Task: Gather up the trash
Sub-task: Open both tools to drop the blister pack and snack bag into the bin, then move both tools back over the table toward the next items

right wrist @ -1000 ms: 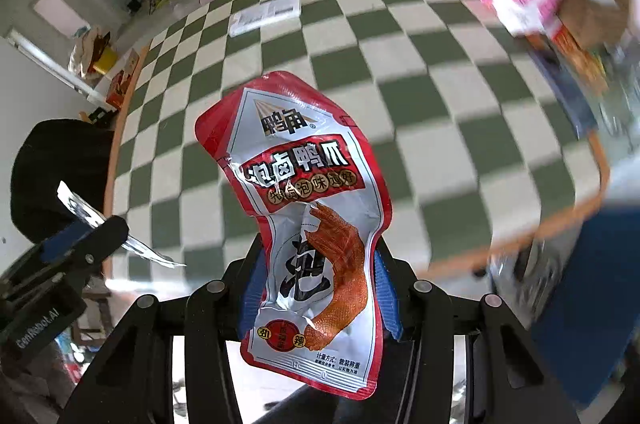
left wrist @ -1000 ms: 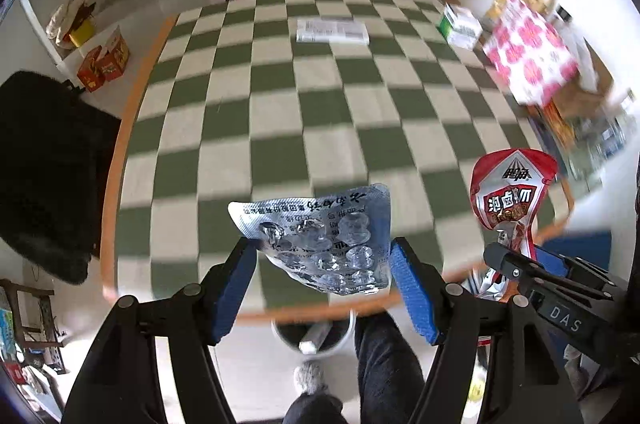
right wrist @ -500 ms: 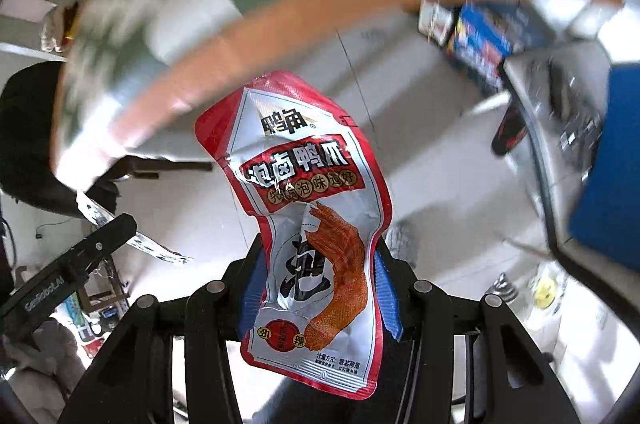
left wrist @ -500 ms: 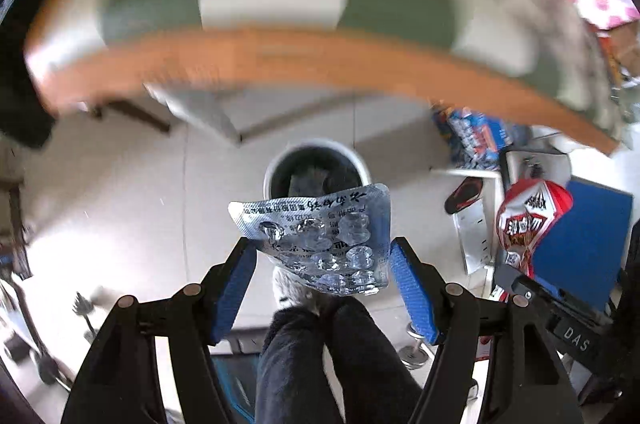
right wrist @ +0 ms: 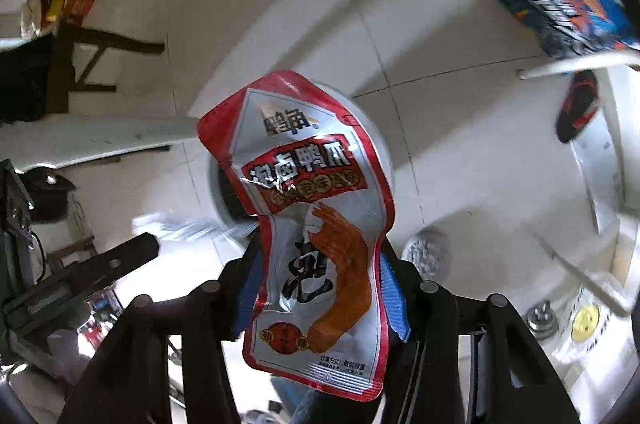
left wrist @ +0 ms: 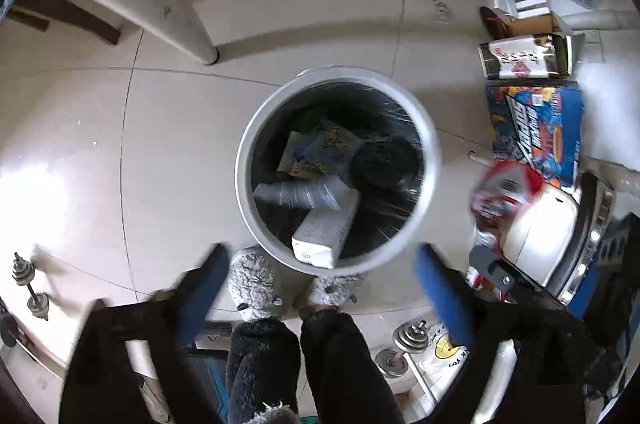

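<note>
The left gripper points down over a round grey waste bin lined with a black plastic bag on the tiled floor; its blue-padded fingers are opening, spread wide, with nothing between them. The blurred silver blister pack lies in the bin on a white carton. The right gripper is opening its fingers, the red-and-silver foil snack pouch between them above the bin.

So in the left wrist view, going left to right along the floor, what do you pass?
Small dumbbell → fluffy slipper → trash bin → red snack wrapper → blue comic-print box.
</note>
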{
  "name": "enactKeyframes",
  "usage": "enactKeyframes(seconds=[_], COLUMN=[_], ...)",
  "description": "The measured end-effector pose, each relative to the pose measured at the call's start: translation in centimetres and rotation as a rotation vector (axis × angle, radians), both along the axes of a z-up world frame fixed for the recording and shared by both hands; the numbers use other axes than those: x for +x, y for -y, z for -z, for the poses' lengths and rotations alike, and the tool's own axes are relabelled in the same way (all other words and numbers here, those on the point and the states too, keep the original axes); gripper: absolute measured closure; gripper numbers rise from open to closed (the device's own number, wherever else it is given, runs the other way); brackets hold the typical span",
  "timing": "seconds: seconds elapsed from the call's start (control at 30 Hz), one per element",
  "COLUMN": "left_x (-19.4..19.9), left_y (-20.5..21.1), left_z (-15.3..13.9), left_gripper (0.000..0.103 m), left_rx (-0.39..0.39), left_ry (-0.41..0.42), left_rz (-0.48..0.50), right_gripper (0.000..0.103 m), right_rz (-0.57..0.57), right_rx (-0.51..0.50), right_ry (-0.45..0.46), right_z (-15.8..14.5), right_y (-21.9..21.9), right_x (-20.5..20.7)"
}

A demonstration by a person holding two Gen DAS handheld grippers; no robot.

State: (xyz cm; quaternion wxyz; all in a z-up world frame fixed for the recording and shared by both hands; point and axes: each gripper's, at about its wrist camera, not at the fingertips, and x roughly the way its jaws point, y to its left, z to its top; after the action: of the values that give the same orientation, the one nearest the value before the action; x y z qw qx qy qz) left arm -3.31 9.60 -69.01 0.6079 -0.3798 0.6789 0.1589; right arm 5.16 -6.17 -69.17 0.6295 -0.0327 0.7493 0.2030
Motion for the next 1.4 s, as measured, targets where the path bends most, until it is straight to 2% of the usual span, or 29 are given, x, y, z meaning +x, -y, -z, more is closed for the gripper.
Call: enactKeyframes(seconds=[0.03,0.07,0.1,0.2,0.27,0.43,0.6,0.8,1.0,1.27,1.4], left_x=[-0.2,-0.5,-0.8,-1.9,-2.5,-3.4,-3.8,-4.3,-5.7,-7.4,-8.4], left_y=[-0.2,-0.3,-0.3,-0.2,0.0,1.1,2.3,3.4,4.0,4.8,5.4], left_z=[0.2,0.5,0.5,-0.4,-1.0,-3.4,-6.4,-10.2,-14.6,-22.3,-26.8], left_gripper=[0.001,0.001,0.001,0.001,0.001,0.001,0.001,0.001,0.001,0.001,0.001], left_rx=[0.015,0.039,0.059,0.187,0.246,0.27,0.291,0.308,0.309,0.312,0.32], left_ry=[-0.008,-0.022,-0.029,-0.042,-0.06,-0.044,-0.029,-0.013,0.0,0.038,0.064], left_rz=[-0.002,0.003,0.005,0.024,0.043,0.051,0.076,0.101,0.103,0.101,0.121], right_gripper=[0.026,0.014,0.008,0.003,0.003,0.003,0.003,0.003,0.003,0.003,0.003], right_rz=[-0.008,-0.014,-0.018,-0.054,-0.082,-0.167,-0.209,-0.209,-0.199,-0.192,-0.186], right_rx=[0.019,0.032,0.035,-0.008,-0.044,-0.147,-0.196,-0.203,-0.19,-0.159,-0.133], right_ry=[-0.017,-0.03,-0.031,-0.004,0.032,0.127,0.185,0.215,0.243,0.271,0.293], right_z=[1.1,1.7,2.1,2.1,1.7,-0.7,-3.6,-7.9,-13.6,-22.8,-28.8], right_y=[-0.1,-0.2,-0.3,-0.1,0.0,0.2,0.4,0.1,0.3,1.1,1.7], right_x=[0.1,0.2,0.3,-0.1,-0.5,-1.7,-3.0,-4.6,-6.2,-8.8,-10.3])
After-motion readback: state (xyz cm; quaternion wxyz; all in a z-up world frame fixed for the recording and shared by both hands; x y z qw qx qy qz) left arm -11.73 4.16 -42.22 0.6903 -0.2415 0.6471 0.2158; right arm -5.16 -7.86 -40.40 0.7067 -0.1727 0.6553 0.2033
